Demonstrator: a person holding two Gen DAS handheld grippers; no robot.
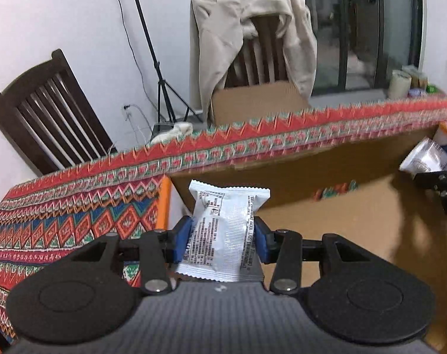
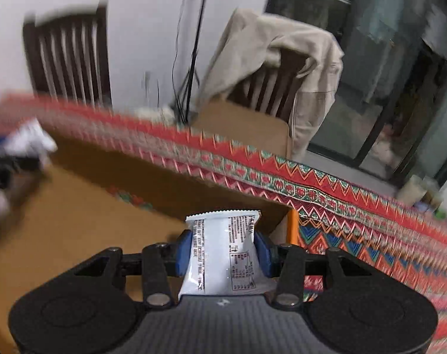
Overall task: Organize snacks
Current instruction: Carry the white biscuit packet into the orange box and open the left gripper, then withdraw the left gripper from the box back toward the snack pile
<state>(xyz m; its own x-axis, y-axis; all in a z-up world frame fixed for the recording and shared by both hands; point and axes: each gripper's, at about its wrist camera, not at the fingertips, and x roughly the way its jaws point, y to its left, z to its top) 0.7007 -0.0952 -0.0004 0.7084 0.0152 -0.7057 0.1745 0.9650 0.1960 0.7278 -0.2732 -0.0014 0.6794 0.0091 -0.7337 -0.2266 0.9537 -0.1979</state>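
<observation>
White foil packets sit clenched in both claws: your left claw grips one snack packet, your right claw another packet, both held over the cardboard box for dropping in.

Right hand-held gripper pinches a white snack packet — above an open cardboard box.
</observation>
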